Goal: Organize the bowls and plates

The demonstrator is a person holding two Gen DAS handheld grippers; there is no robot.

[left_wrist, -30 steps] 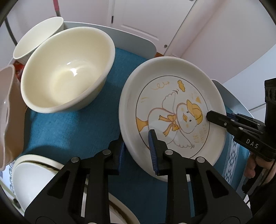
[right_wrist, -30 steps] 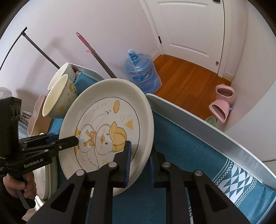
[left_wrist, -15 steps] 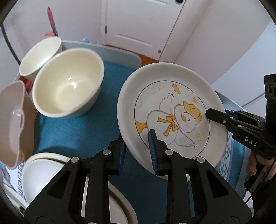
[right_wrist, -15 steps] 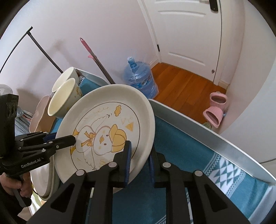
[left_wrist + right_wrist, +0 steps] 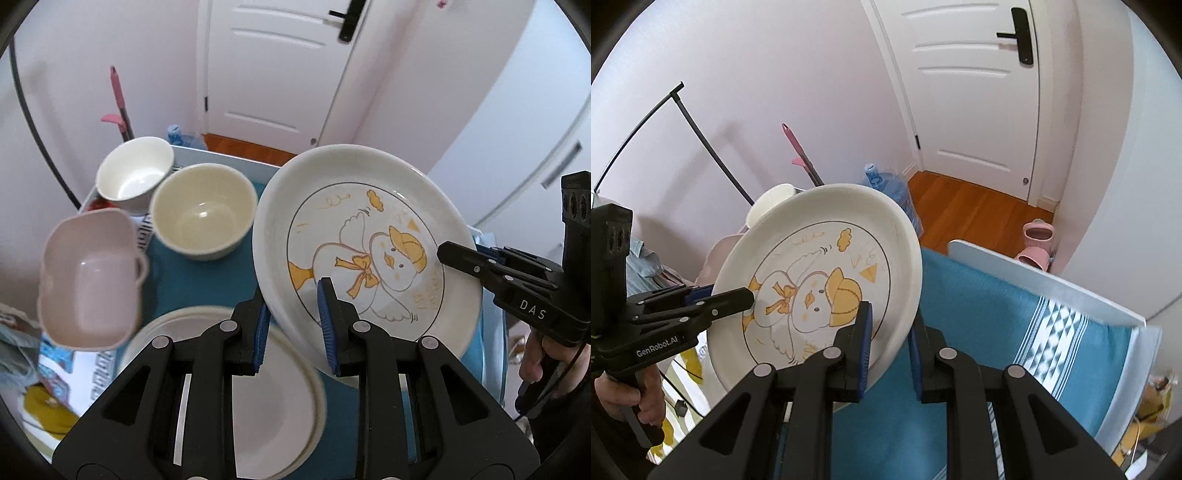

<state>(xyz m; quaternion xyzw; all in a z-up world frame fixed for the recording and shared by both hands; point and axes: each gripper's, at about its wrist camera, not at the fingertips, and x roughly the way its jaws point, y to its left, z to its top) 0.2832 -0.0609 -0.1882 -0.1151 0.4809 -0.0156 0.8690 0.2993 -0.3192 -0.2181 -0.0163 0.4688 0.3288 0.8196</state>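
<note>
A white plate with a yellow duck drawing (image 5: pixel 369 251) hangs tilted in the air above the blue cloth. My left gripper (image 5: pixel 293 317) is shut on its near rim. My right gripper (image 5: pixel 890 336) is shut on the opposite rim, and the duck plate fills the left of the right wrist view (image 5: pixel 820 288). Below the left gripper lies a stack of plain white plates (image 5: pixel 280 398). A cream bowl (image 5: pixel 203 210) and a white bowl (image 5: pixel 135 173) stand further back. A pink square bowl (image 5: pixel 88 277) sits at the left.
A blue cloth (image 5: pixel 997 306) covers the table, with a patterned white band (image 5: pixel 1067 328) at the right. A raised pale table edge (image 5: pixel 1045 280) runs along the far side. Beyond it are a water bottle (image 5: pixel 886 184), pink slippers (image 5: pixel 1038 236) and a white door (image 5: pixel 979 92).
Both grippers have lifted the duck plate well above the cloth. The bowls and the plate stack now lie lower and further off in the left wrist view.
</note>
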